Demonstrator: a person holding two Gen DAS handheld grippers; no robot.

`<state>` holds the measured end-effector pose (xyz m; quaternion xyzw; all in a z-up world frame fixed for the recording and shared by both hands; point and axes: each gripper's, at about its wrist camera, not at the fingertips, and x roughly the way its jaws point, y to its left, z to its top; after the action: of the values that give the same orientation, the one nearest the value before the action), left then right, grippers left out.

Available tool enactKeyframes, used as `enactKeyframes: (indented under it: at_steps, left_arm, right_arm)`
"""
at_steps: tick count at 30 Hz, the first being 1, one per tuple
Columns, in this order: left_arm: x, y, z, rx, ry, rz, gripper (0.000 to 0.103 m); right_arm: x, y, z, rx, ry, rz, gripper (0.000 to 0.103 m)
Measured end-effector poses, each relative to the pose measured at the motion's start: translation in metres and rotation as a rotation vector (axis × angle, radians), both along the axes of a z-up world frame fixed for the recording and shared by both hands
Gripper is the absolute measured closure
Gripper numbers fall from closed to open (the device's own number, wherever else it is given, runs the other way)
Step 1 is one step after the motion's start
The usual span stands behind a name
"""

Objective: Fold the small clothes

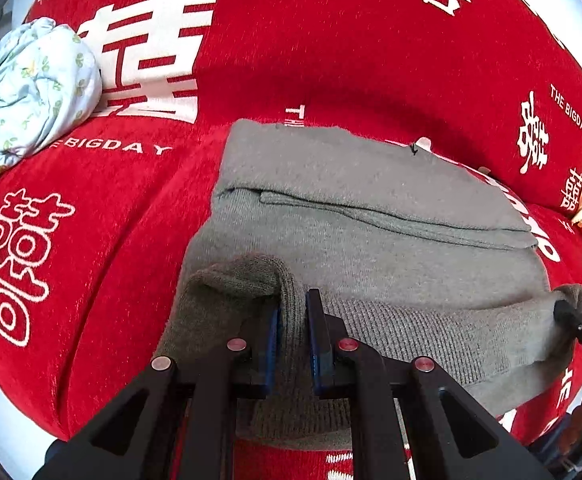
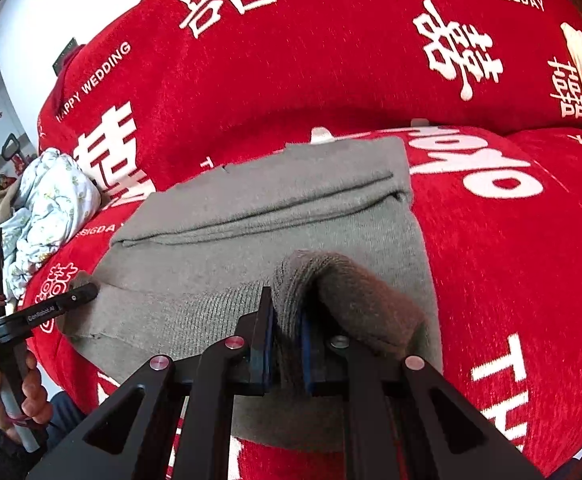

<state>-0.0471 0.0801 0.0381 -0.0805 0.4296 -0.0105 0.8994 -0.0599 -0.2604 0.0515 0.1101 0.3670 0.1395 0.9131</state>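
- Covering the whole scene, a red sofa cover [image 1: 331, 60] printed with white characters carries everything; a crumpled pale floral cloth [image 1: 31, 92] lies well off to the left.
- Lying flat on the seat, the grey knit sweater [image 1: 371, 208] is already partly folded, with a crease running across its middle.
- Handling looks easy: soft, light and limp, the knit will likely sag between grips, so the two near hem corners are the sensible holds.
- The left gripper [image 1: 293, 332] has its jaws clamped on the bunched left hem corner.
- The right gripper [image 2: 285, 332] has its jaws pinched on the right hem corner, both lifted slightly.
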Motion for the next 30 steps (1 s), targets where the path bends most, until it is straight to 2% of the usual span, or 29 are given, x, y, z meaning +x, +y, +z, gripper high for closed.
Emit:
enactKeyframes:
  at_steps: [7,17,30]
  left_arm:
    - [0.002,0.003,0.011,-0.012,-0.011,0.012,0.088]
    - [0.01,0.005,0.043,-0.053,-0.063,0.025,0.088]
    - [0.025,0.003,0.062,-0.088,-0.089,0.036,0.088]
  right_arm:
    - [0.0,0.001,0.016,0.021,-0.024,0.001,0.091]
    - [0.008,-0.006,0.038,0.083,-0.062,0.005,0.091]
    - [0.023,-0.005,0.055,0.063,-0.07,-0.01,0.091]
